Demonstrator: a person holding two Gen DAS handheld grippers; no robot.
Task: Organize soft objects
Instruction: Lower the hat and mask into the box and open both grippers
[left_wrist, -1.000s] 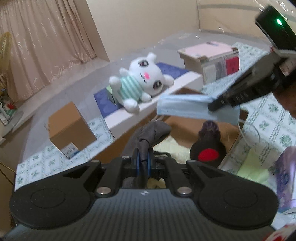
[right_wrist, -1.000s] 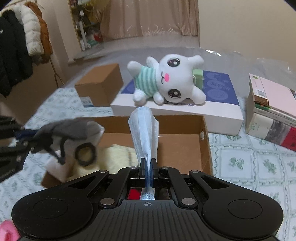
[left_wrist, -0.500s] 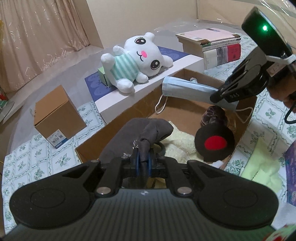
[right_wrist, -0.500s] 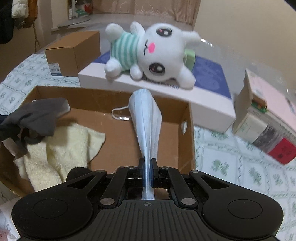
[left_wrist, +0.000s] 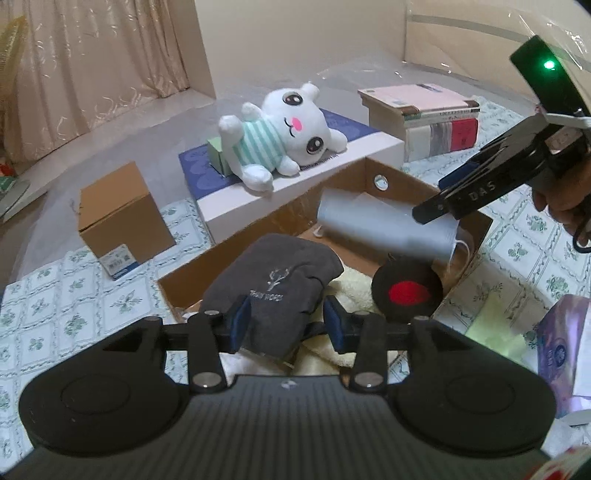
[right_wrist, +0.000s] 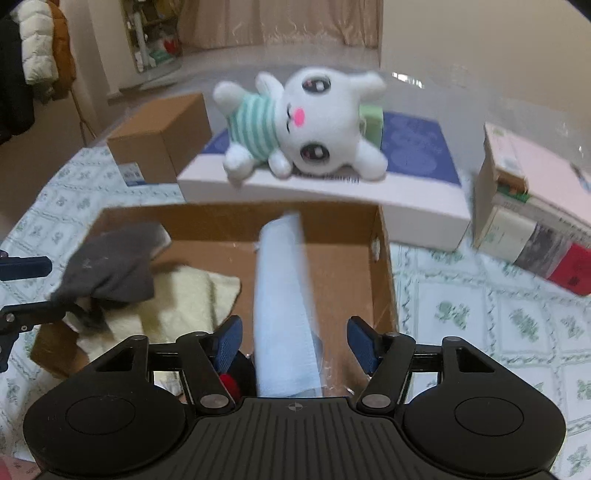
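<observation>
- Over the open cardboard box, both grippers are letting go at once: half a second ago each one was pinched tight on its item, and now both sets of jaws are standing wide apart.
- The left gripper is hanging spread above the near left corner of the box, and the grey cloth it was holding is lying loose between its fingers, on top of the cream towel.
- The right gripper is likewise spread, and the blue face mask is blurring between its fingers, which suggests it is dropping toward the floor of the box along the right side.
- Beside the towel, against the near edge of the box, a black round item with a red patch is already sitting inside.
- Beyond the far edge of the box, the white plush toy is lying on the flat white carton, so it looks like one of the soft things not yet put away.
- Judging from this, two more items are going in, and both grippers are becoming free for the next pick, probably the plush toy.
</observation>
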